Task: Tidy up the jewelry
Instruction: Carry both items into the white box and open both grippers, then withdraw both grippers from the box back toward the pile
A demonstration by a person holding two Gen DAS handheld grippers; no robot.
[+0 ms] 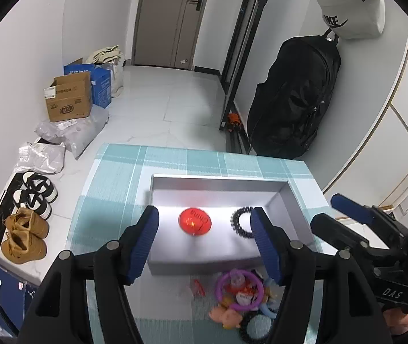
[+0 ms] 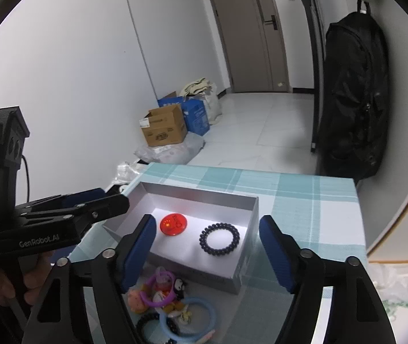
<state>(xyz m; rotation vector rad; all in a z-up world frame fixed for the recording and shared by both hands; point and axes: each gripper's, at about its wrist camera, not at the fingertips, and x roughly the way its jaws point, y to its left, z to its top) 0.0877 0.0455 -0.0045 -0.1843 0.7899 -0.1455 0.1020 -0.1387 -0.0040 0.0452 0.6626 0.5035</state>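
Heap of small trinkets (image 2: 169, 306) on the checked tablecloth (image 2: 304, 200), just in front of the near wall of the grey box (image 2: 249, 209); it includes a purple ring (image 1: 238, 289), a light-blue ring (image 2: 188, 319), a black coil hair tie (image 2: 146, 325) and several small figurines, all overlapping and touching; exact count cannot be told. Already inside the box: a red round badge (image 2: 173, 223) at left and a second dark coil tie (image 2: 219, 238) at right, apart from one another. Handling, as judged: every piece looks light; the rings appear stiff and smooth, likely to slip unless pinched across the band; the coil ties appear soft and springy, best taken across one side of the loop; tangled pieces may drag neighbours along. Left gripper (image 1: 204, 243) spread wide and holding nothing, poised above the near part of the box; right gripper (image 2: 208, 246) likewise spread wide and empty, over the box's near edge with the heap just below. Surroundings: cardboard boxes (image 2: 163, 127) on the tiled floor, a black backpack (image 2: 353, 94) hanging by the wall.
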